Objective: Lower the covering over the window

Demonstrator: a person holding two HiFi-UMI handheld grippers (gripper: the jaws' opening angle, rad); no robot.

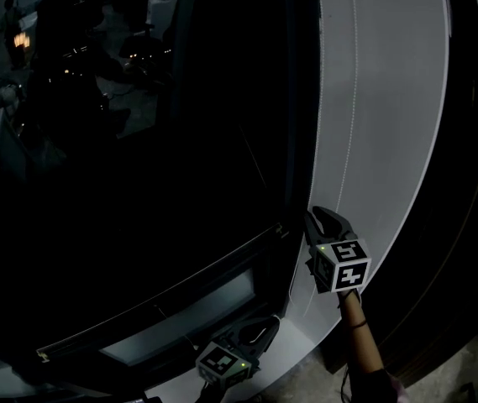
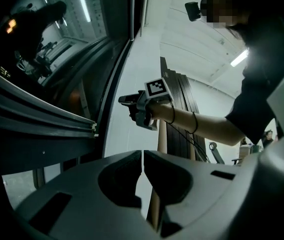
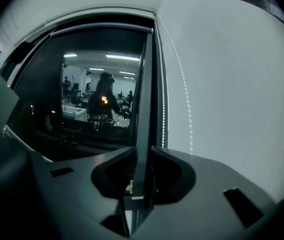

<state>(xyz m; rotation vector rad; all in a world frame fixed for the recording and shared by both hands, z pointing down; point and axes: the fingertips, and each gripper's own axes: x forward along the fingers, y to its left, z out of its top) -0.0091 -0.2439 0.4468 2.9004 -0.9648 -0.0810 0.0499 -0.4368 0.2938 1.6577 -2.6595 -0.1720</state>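
Observation:
The window (image 1: 138, 158) is dark and reflects the lit room. A white bead chain (image 1: 349, 124) hangs down the white wall just right of the window frame. In the right gripper view its two strands (image 3: 184, 84) run down to the right jaw, beside the gap and not in it. My right gripper (image 1: 316, 217) sits at the frame's edge by the chain's lower end. Its jaws (image 3: 142, 156) stand narrowly open, and the dark frame upright shows through the gap. A horizontal rail (image 2: 42, 115) with an end cap crosses the window lower down. My left gripper (image 1: 264, 326) hangs below it, shut on nothing (image 2: 142, 156).
The white wall (image 1: 390, 99) lies right of the window. Tall dark panels (image 1: 474, 183) lean against it further right, also visible behind my forearm (image 2: 201, 126). A pale sill (image 1: 180, 326) runs under the rail.

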